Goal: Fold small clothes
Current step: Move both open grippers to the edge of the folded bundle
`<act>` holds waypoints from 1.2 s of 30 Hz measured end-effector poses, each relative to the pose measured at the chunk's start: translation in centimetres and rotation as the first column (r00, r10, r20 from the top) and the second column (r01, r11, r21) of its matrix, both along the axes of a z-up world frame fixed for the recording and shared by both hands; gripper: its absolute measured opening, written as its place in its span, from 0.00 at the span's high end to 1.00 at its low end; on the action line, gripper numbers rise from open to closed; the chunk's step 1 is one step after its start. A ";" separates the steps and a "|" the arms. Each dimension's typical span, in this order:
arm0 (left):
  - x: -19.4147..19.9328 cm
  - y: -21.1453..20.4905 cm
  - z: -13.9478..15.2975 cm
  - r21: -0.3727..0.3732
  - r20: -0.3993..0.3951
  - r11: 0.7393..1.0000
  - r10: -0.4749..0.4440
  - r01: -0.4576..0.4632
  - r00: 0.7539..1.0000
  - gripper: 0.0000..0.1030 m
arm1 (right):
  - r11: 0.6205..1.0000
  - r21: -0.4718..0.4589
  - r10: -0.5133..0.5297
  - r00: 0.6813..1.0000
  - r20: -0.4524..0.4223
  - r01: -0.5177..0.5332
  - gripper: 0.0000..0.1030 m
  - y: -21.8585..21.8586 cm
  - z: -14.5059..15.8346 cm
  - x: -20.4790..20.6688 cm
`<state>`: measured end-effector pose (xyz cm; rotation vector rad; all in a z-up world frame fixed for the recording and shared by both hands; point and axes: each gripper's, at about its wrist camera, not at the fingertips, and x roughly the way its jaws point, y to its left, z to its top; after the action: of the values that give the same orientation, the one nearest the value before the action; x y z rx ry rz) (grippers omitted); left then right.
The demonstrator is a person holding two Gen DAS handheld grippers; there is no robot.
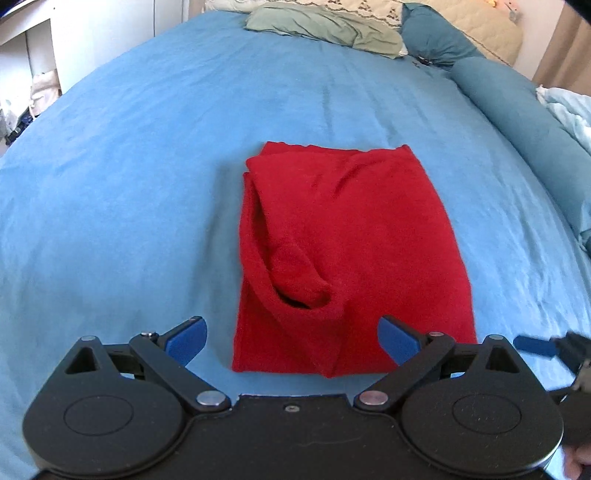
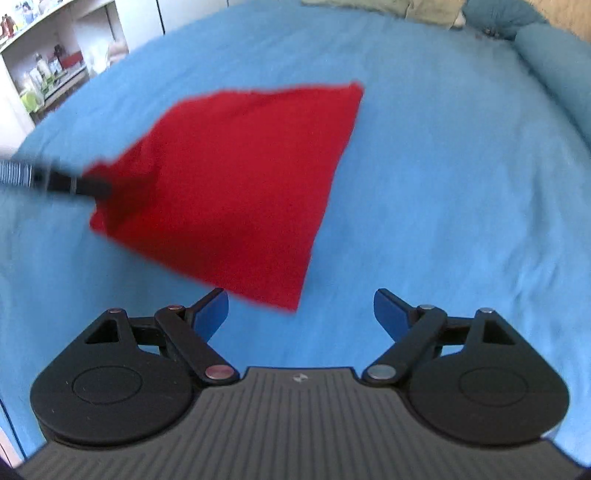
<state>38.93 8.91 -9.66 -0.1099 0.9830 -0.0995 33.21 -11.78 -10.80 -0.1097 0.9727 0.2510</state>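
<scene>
A red knit garment [image 1: 343, 251] lies folded into a rough rectangle on the blue bedspread [image 1: 129, 184], a sleeve cuff lying across its left part. My left gripper [image 1: 291, 336] is open and empty, hovering over the garment's near edge. In the right wrist view the same garment [image 2: 236, 184] sits left of centre. My right gripper [image 2: 301, 308] is open and empty, just off the garment's near right corner. The left gripper's finger [image 2: 74, 184] shows at the garment's left corner. One blue pad of the right gripper [image 1: 535, 345] shows at the far right of the left wrist view.
Green and patterned pillows [image 1: 325, 26] and a teal bolster [image 1: 517, 110] lie at the head and right side of the bed. White shelves with small items [image 2: 48, 70] stand beyond the bed's left edge.
</scene>
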 end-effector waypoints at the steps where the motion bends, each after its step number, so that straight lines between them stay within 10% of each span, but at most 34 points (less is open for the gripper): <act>1: 0.0 0.1 -0.1 0.005 0.004 1.000 0.005 -0.005 1.000 0.02 | 1.000 -0.008 -0.010 1.000 0.009 0.010 0.03 0.3 -0.5 -0.1; 8: 0.2 2.5 -1.4 0.025 0.059 0.993 0.110 -0.111 0.992 0.02 | 0.987 -0.030 -0.154 0.978 0.143 0.160 0.07 -0.2 -0.9 0.5; 16: -0.3 5.2 -6.6 0.144 -0.005 0.977 0.160 -0.157 0.987 0.09 | 0.984 -0.068 -0.155 0.982 0.105 0.162 0.07 -2.7 -3.4 -1.1; 23: -1.5 5.7 -2.9 0.094 0.033 0.975 0.198 -0.200 0.980 0.08 | 0.992 -0.033 -0.119 0.986 0.117 0.124 0.06 -4.5 -1.1 -1.9; 28: -1.3 3.0 0.0 0.077 0.108 0.994 0.066 -0.074 0.992 0.01 | 0.994 0.073 -0.091 0.980 0.175 0.080 0.03 -3.8 1.5 -0.8; 36: 1.8 1.6 -6.0 0.086 -0.037 0.993 0.085 -0.081 0.996 0.06 | 0.971 0.122 -0.208 0.978 0.005 0.206 0.02 -2.9 -3.0 3.6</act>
<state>40.68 10.50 -15.62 -0.0752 1.0201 0.0208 36.83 -14.67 -13.82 0.1001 0.9410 0.1157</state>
